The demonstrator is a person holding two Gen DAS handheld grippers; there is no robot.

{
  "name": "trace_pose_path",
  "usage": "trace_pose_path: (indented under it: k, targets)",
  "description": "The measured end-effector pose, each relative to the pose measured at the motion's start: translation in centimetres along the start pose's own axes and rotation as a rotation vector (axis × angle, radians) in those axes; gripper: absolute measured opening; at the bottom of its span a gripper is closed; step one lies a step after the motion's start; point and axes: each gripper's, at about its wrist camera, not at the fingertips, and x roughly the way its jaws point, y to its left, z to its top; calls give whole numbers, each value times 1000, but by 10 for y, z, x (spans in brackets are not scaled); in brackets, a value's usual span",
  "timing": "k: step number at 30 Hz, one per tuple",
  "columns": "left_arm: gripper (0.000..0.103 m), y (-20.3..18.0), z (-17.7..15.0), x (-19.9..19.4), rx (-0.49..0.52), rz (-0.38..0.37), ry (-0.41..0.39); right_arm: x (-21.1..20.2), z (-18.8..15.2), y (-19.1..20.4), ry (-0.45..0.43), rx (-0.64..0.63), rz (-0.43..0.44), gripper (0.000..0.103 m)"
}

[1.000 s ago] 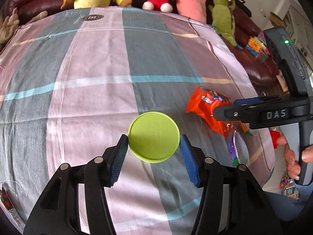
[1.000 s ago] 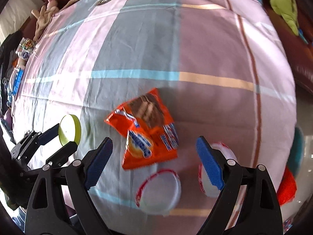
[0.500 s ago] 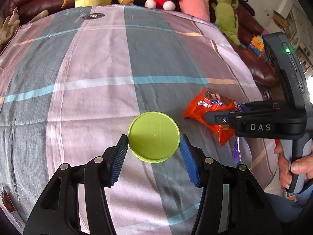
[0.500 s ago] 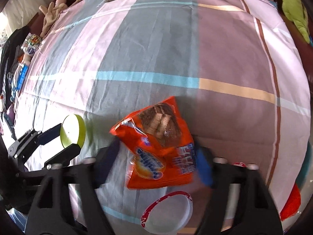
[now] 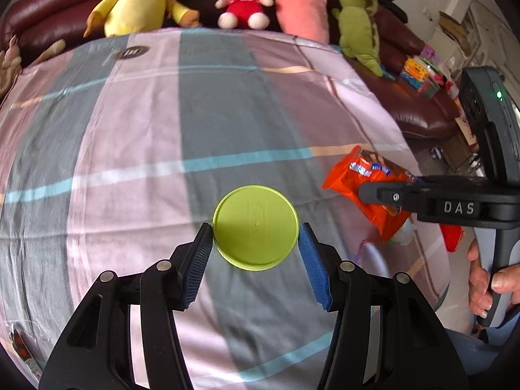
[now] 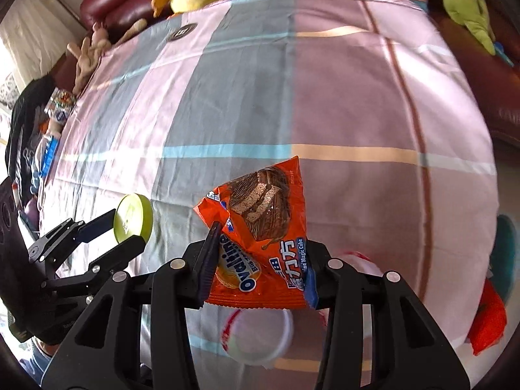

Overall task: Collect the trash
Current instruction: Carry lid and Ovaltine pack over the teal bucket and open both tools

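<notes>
A round lime-green lid (image 5: pixel 255 227) sits between the blue pads of my left gripper (image 5: pixel 255 231), which is shut on its edges and holds it above the checked cloth (image 5: pixel 130 130). From the right wrist view the same lid (image 6: pixel 133 216) shows at the left. An orange snack bag (image 6: pixel 260 227) hangs crumpled in my right gripper (image 6: pixel 260 251). Its jaws are closing, and the pads press on both sides of the bag. The left wrist view shows that bag (image 5: pixel 354 175) lifted off the cloth at the right.
Under the bag lie two white cups with red rims (image 6: pixel 256 334) (image 6: pixel 357 266). A red item (image 6: pixel 487 318) lies at the cloth's right edge. Plush toys (image 5: pixel 143 0) line a dark red sofa behind. A person's hand (image 5: pixel 487 286) grips the right handle.
The right jaws went from wide open around the orange bag to pinching it, and the bag rose off the cloth. The left gripper kept the green lid and lifted a little.
</notes>
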Motion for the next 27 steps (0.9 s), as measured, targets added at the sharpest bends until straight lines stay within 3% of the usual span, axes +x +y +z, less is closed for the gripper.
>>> trace_pose_path:
  k: [12,27]
  targets:
    - [56,-60,18,-1,83,-23,-17,-40,-21,-57,-74,114,16,41]
    - [56,-170,36,25,248,-96,9,-83,-56,-147,-168,286,41,41]
